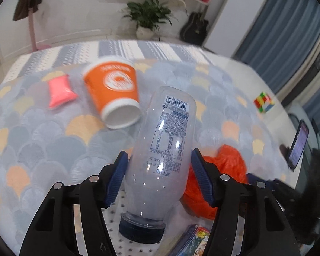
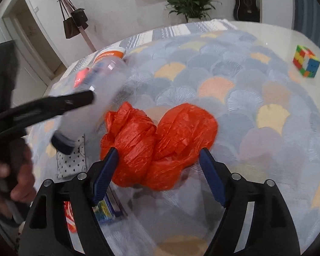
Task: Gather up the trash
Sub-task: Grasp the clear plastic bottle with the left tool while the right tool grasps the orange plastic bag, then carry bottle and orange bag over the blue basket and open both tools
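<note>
Table, scallop cloth: orange bag, cup, cube.

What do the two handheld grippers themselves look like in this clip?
Both look identical: the left gripper and right gripper have glossy black plastic arms with cut-out slots, round silver pins at the joints, and dark blue ribbed fingers. No cables, markings or sleeves are visible.

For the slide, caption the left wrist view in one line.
Left claw shut on a clear empty bottle, cap toward the camera, above an orange cup lying on the patterned cloth.
</note>
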The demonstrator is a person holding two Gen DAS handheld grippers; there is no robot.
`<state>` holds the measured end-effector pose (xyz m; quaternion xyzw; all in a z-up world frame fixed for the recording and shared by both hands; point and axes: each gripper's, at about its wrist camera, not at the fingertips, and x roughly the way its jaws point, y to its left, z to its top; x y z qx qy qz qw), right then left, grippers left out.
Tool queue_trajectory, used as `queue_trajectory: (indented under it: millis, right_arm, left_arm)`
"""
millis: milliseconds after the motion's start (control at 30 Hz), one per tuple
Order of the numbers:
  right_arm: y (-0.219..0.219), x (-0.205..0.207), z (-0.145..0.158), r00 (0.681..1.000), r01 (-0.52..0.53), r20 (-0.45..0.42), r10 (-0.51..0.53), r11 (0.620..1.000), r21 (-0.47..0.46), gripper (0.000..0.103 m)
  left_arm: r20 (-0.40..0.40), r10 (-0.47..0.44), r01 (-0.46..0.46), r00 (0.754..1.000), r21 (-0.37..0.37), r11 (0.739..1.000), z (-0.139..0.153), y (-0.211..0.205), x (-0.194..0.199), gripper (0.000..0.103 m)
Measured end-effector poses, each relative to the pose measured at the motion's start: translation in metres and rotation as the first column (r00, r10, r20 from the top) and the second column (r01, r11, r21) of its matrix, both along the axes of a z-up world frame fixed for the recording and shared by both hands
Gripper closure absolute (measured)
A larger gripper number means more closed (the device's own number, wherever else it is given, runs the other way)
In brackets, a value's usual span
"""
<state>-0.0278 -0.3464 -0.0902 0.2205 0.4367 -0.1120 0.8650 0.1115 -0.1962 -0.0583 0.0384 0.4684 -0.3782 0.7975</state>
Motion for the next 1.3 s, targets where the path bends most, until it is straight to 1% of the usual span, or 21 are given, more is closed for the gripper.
queue_trajectory:
  millis: [67, 133, 233, 300, 333, 367, 400, 467, 567, 667, 733, 833, 933, 967, 1033, 1100, 1167, 1267, 1300]
  right_arm:
    - [-0.003, 0.003, -0.005, 1.000, 0.006, -0.004, -0.006, 0.999, 0.038, 0.029]
    - [-0.006, 0.004, -0.009, 1.000, 0.013, 0.000, -0.013, 0.997, 0.071, 0.030]
    - [0.000, 0.005, -0.009, 1.000, -0.014, 0.020, 0.012, 0.998, 0.059, 0.038]
    - [0.004, 0.008, -0.007, 0.999, -0.038, 0.035, 0.036, 0.997, 0.063, 0.057]
    - [0.008, 0.008, -0.004, 0.998, -0.055, 0.047, 0.053, 0.997, 0.056, 0.064]
    - [0.012, 0.009, 0.000, 0.996, -0.070, 0.056, 0.068, 0.997, 0.038, 0.073]
    - [0.015, 0.009, 0.003, 0.995, -0.076, 0.059, 0.075, 0.997, 0.021, 0.079]
    - [0.022, 0.008, 0.010, 0.994, -0.084, 0.074, 0.084, 0.996, -0.005, 0.086]
    - [0.027, 0.006, 0.022, 0.992, -0.077, 0.103, 0.080, 0.996, -0.035, 0.090]
    - [0.034, 0.003, 0.043, 0.986, -0.070, 0.149, 0.081, 0.995, -0.077, 0.090]
    - [0.041, 0.002, 0.059, 0.980, -0.077, 0.174, 0.095, 0.991, -0.109, 0.090]
    - [0.058, 0.006, 0.082, 0.968, -0.107, 0.213, 0.132, 0.986, -0.128, 0.091]
    - [0.089, 0.018, 0.107, 0.946, -0.163, 0.250, 0.207, 0.969, -0.183, 0.091]
    - [0.097, 0.022, 0.113, 0.940, -0.177, 0.258, 0.225, 0.965, -0.196, 0.091]
    - [0.124, 0.035, 0.128, 0.917, -0.222, 0.282, 0.281, 0.950, -0.221, 0.091]
    - [0.154, 0.051, 0.142, 0.890, -0.271, 0.307, 0.337, 0.933, -0.238, 0.091]
    - [0.176, 0.063, 0.151, 0.868, -0.308, 0.323, 0.376, 0.919, -0.245, 0.091]
    - [0.224, 0.088, 0.163, 0.821, -0.382, 0.350, 0.452, 0.889, -0.251, 0.091]
    - [0.236, 0.094, 0.164, 0.809, -0.400, 0.353, 0.469, 0.881, -0.254, 0.091]
  left_arm:
    - [-0.009, 0.010, -0.010, 1.000, -0.028, 1.000, 0.005, 0.009, 0.000, 0.044]
    - [-0.013, 0.020, -0.020, 1.000, -0.037, 0.999, 0.008, 0.018, 0.001, 0.044]
    - [-0.002, 0.037, -0.037, 0.999, -0.031, 0.999, 0.011, 0.028, 0.001, 0.044]
    - [0.000, 0.055, -0.055, 0.999, -0.035, 0.998, 0.014, 0.038, 0.001, 0.044]
    - [0.002, 0.062, -0.062, 0.998, -0.039, 0.997, 0.016, 0.043, 0.001, 0.044]
    - [0.006, 0.071, -0.071, 0.997, -0.044, 0.996, 0.018, 0.048, 0.001, 0.044]
    - [0.010, 0.083, -0.083, 0.996, -0.053, 0.995, 0.021, 0.056, 0.002, 0.044]
    - [0.020, 0.105, -0.104, 0.994, -0.070, 0.992, 0.027, 0.068, 0.003, 0.044]
    - [0.038, 0.146, -0.141, 0.989, -0.101, 0.985, 0.039, 0.090, 0.005, 0.044]
    - [0.065, 0.203, -0.194, 0.977, -0.128, 0.973, 0.053, 0.113, 0.006, 0.044]
    - [0.064, 0.248, -0.236, 0.967, -0.163, 0.958, 0.061, 0.131, 0.010, 0.044]
    - [0.066, 0.312, -0.294, 0.948, -0.202, 0.934, 0.072, 0.160, 0.014, 0.044]
    - [0.073, 0.378, -0.352, 0.923, -0.241, 0.904, 0.084, 0.192, 0.017, 0.044]
    - [0.075, 0.409, -0.378, 0.910, -0.259, 0.889, 0.089, 0.207, 0.018, 0.044]
    - [0.079, 0.450, -0.414, 0.889, -0.279, 0.866, 0.095, 0.227, 0.019, 0.044]
    - [0.089, 0.509, -0.466, 0.856, -0.295, 0.834, 0.102, 0.255, 0.019, 0.044]
    - [0.100, 0.547, -0.498, 0.831, -0.304, 0.812, 0.109, 0.279, 0.018, 0.044]
    - [0.114, 0.628, -0.570, 0.770, -0.320, 0.756, 0.117, 0.326, 0.018, 0.044]
    - [0.111, 0.660, -0.601, 0.743, -0.324, 0.731, 0.117, 0.344, 0.017, 0.044]
